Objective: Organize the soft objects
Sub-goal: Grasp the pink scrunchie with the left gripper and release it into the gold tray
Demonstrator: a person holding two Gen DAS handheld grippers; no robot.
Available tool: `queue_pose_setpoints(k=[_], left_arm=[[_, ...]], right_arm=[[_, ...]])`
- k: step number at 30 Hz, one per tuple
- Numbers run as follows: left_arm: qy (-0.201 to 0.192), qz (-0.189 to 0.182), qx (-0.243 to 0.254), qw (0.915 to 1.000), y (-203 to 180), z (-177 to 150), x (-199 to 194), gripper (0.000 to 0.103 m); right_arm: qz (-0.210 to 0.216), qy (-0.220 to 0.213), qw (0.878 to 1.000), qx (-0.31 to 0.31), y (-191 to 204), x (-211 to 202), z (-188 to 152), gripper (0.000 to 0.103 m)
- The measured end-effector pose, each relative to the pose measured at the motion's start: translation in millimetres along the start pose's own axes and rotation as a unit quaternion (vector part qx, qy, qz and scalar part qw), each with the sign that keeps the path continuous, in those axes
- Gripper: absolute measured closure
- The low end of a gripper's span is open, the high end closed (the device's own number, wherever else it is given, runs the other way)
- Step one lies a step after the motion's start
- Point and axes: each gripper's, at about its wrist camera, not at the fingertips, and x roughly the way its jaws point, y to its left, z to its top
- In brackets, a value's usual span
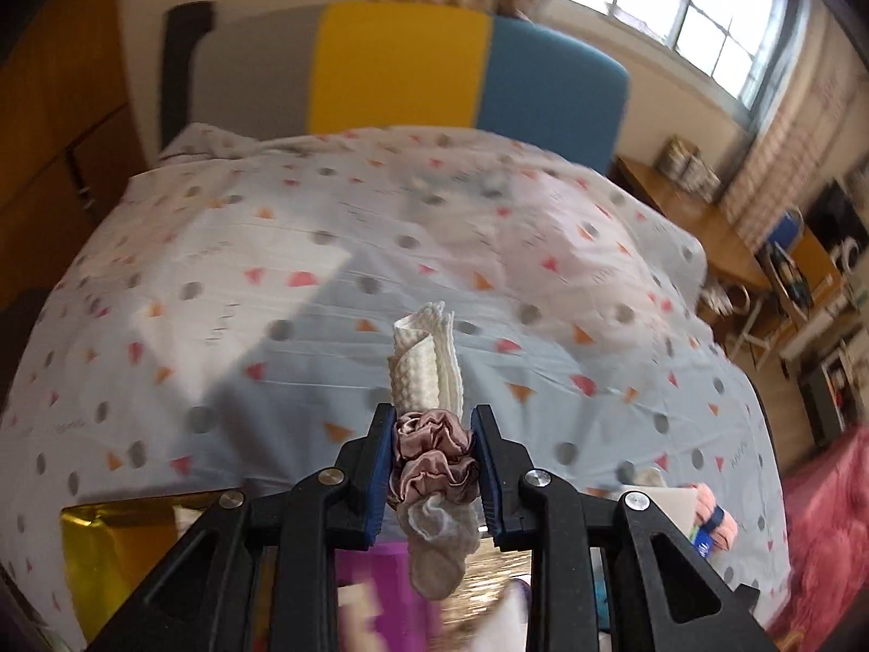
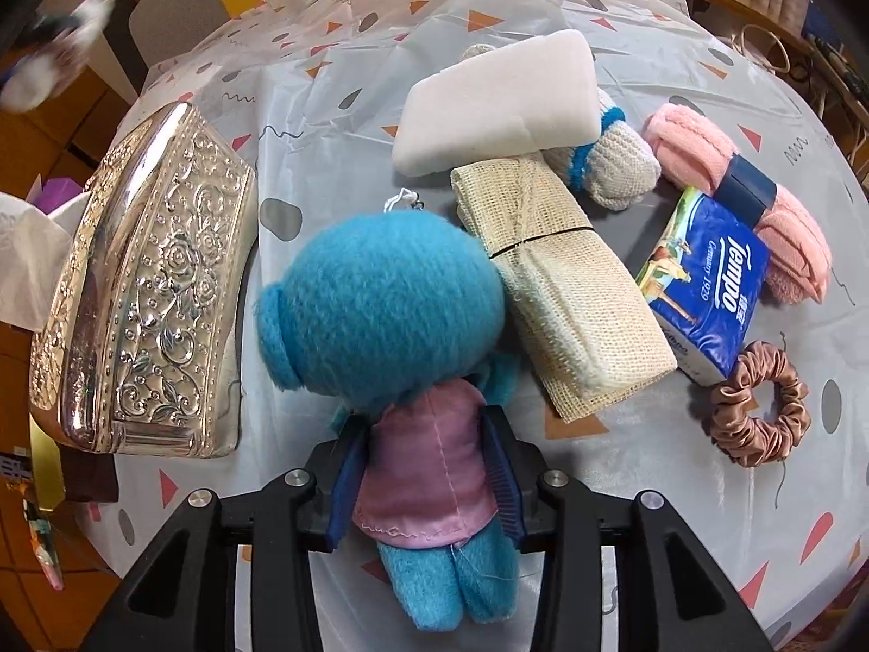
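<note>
Clutter crowds the tabletop (image 2: 337,125): embossed silver box (image 2: 146,293) left of the blue plush doll (image 2: 391,326) (pinched by the right tongs (image 2: 429,478)), sponge (image 2: 499,103), mesh cloth (image 2: 565,293), tissue pack (image 2: 706,277) beyond; left tongs (image 1: 433,456) clamp a scrunchie-bound cloth roll (image 1: 429,364).

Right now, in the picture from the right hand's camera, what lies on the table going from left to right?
Embossed silver box → blue plush doll → beige mesh cloth roll → Tempo tissue pack → pink rolled towel. The white sponge block and knitted roll behind overlap the others, so I leave them out.
</note>
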Motion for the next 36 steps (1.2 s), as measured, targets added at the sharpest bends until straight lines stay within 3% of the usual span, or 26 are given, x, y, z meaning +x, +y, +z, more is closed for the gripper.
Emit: queue_pose_setpoints(k=[6,9,15,22,26,29,36], left_arm=[[-0.039,0.031,-0.061,0.9969,98.9,-31.5,-40.3,0.074],[-0.043,0.036,-0.081,0.9951,140.2,-65.0,-52.2,0.074],[-0.024,0.045,-0.112,0.9924,185.7,-143.0,-51.6,0.074],[0.017,0.044,-0.144,0.9885,205.2,-208.2,-27.4,0.073],[0.041,0.029,-0.151,0.9873,201.7,-223.8,-9.9,0.066],[0.036,0.019,-0.153,0.9874,195.9,-229.8,-4.8,0.051],[0.01,0.051,-0.13,0.9901,181.6,-243.3,-14.3,0.044]], right_arm=[[-0.008,-0.001,1.0,-0.011,12.6,8.8,-4.9,0.06],[-0.01,-0.002,1.0,-0.012,17.9,12.0,-8.0,0.06],[-0.028,-0.008,0.999,-0.032,32.3,16.8,-12.6,0.06],[-0.041,-0.015,0.998,-0.051,52.2,23.3,-21.3,0.059],[-0.041,-0.015,0.998,-0.05,57.0,23.8,-23.7,0.059],[-0.043,-0.015,0.998,-0.052,62.4,25.7,-25.9,0.059],[-0.045,-0.016,0.997,-0.057,57.9,16.9,-23.8,0.058]])
